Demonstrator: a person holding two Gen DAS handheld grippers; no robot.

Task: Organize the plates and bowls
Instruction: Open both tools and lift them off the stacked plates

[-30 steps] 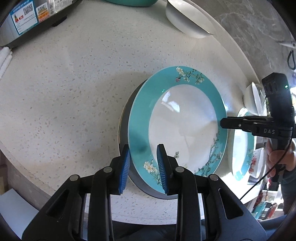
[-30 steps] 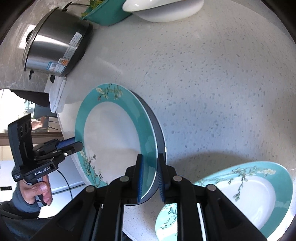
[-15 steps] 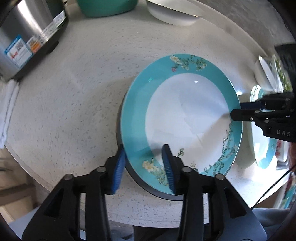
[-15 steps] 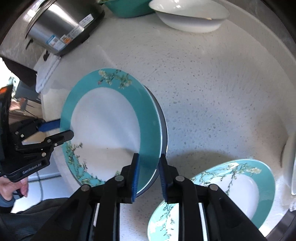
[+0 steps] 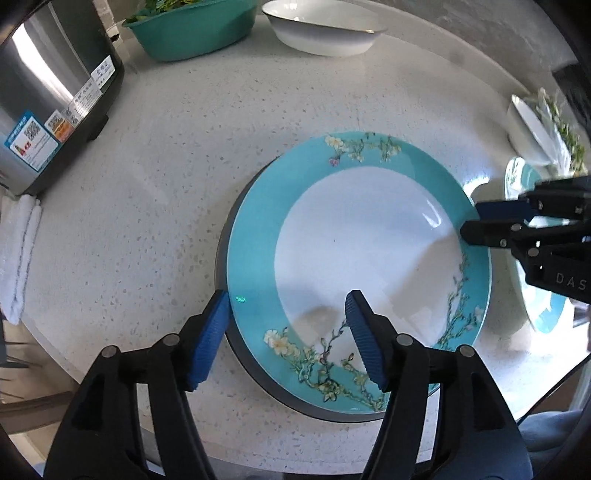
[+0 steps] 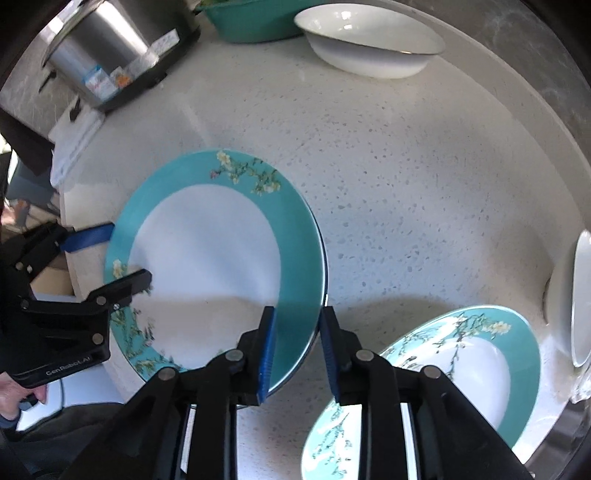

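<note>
A teal-rimmed plate (image 5: 255, 236) with white centre and flower sprigs lies flat on a dark plate (image 5: 222, 240) on the speckled white counter. My left gripper (image 5: 288, 314) hangs over its near rim; its jaws are opening, the blue pads (image 5: 214, 325) clear of the rim between them. My right gripper (image 6: 297, 325) straddles the opposite rim of the teal-rimmed plate (image 6: 299, 258), jaws opening a little, pads off the plate. Each gripper shows in the other's view: the right gripper (image 5: 474, 221), the left gripper (image 6: 125, 256).
A second teal flowered plate (image 6: 443, 369) lies near the right gripper, a white dish (image 6: 580, 295) beyond it. At the back stand a white bowl (image 5: 325, 33), a teal basin (image 5: 192, 33) and a steel cooker (image 5: 48, 92). A folded white cloth (image 5: 18, 251) lies by the counter edge.
Both grippers held the teal-rimmed plate by its rims; now their jaws have widened off it and it rests flat on the dark plate. Both hands have shifted and turned.
</note>
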